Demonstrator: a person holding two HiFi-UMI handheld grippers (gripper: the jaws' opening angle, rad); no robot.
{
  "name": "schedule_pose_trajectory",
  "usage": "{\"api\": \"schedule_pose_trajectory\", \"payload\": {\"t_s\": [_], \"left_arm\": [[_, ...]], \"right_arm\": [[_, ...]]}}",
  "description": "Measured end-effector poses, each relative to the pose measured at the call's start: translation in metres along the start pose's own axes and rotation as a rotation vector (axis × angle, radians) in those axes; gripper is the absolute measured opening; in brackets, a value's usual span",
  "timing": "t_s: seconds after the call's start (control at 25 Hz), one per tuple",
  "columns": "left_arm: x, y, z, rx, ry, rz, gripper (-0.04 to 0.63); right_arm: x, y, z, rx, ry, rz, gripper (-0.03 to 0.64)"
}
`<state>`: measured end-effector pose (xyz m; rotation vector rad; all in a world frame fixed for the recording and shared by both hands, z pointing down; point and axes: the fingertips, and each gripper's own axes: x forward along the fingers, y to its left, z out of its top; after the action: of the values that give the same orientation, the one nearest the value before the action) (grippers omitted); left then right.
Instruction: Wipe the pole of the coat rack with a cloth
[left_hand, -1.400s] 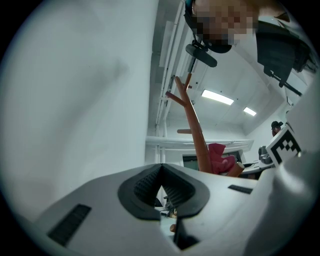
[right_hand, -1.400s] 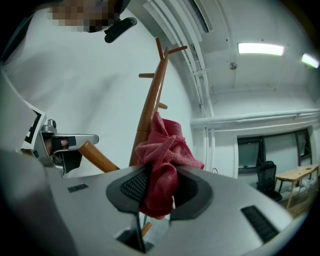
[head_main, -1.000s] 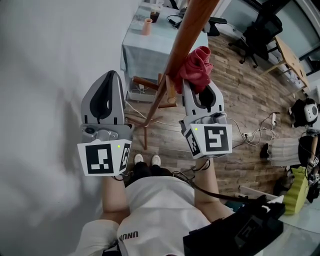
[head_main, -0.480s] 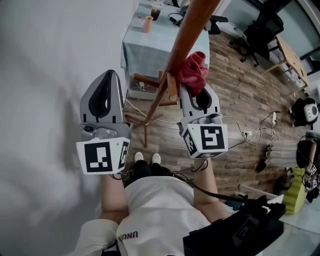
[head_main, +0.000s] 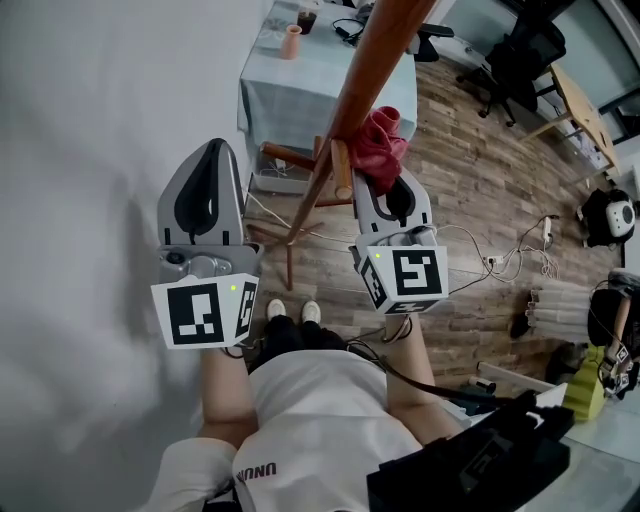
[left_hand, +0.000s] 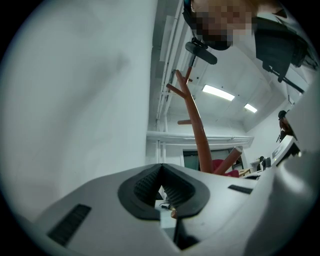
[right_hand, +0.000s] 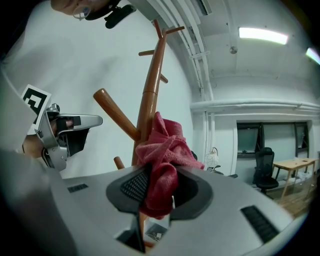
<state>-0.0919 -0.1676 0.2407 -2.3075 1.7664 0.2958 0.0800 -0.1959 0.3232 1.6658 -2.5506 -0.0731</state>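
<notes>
- The right gripper (right_hand: 157, 189) is clamped tight on a red cloth (right_hand: 167, 147). One fold sits between the ribbed pads and the rest bunches out past the jaw tips.
- That loose wad lies against the wooden pole (right_hand: 148, 95) of the coat rack, directly ahead of the jaws and a touch to their left.
- The left gripper (left_hand: 161, 186) has its jaws pressed together with nothing between them. It hangs to the left of the right gripper, apart from the pole, and plays no part in the wipe.
- A slanted peg (right_hand: 116, 114) branches off the pole just up and left of the cloth.
- The step in hand looks like a stroke along the pole with the cloth.
- To do it well, the wad should lead, so that fabric rather than the hard jaw tips meets the wood.
- Light sideways pressure into the pole should drag the cloth flat along it.
- The stroke is best run along the pole's length, with the gripper rolled a little to reach round the curve.
- The peg is the likely snag, so the cloth should pass beside it, not under it.
- Only one fold is pinched, so a hard tug could pull it free.
- The free gripper could steady the rack if it rocks.
</notes>
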Motion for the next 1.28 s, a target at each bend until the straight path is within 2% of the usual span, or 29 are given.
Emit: {"api": "schedule_pose_trajectory", "payload": {"t_s": [0.24, 0.4, 0.88, 1.28], "left_arm": [[0.001, -0.002, -0.003, -0.027, 0.022, -0.013, 0.013], [-0.003, 0.000, -0.009, -0.004, 0.045, -0.001, 0.012], [-0.004, 0.003, -0.014, -0.028, 0.063, 0.015, 0.013], [-0.009, 0.004, -0.022, -0.010, 0.096, 0.022, 0.014]], "right_arm": [[-0.001, 0.005, -0.009, 0.004, 0.037, -0.001, 0.114], [-0.001, 0.008, -0.016, 0.007, 0.057, 0.003, 0.114], [0.001, 0.013, -0.035, 0.018, 0.112, 0.013, 0.114], [0.000, 0.018, -0.052, 0.038, 0.166, 0.017, 0.113]]}}
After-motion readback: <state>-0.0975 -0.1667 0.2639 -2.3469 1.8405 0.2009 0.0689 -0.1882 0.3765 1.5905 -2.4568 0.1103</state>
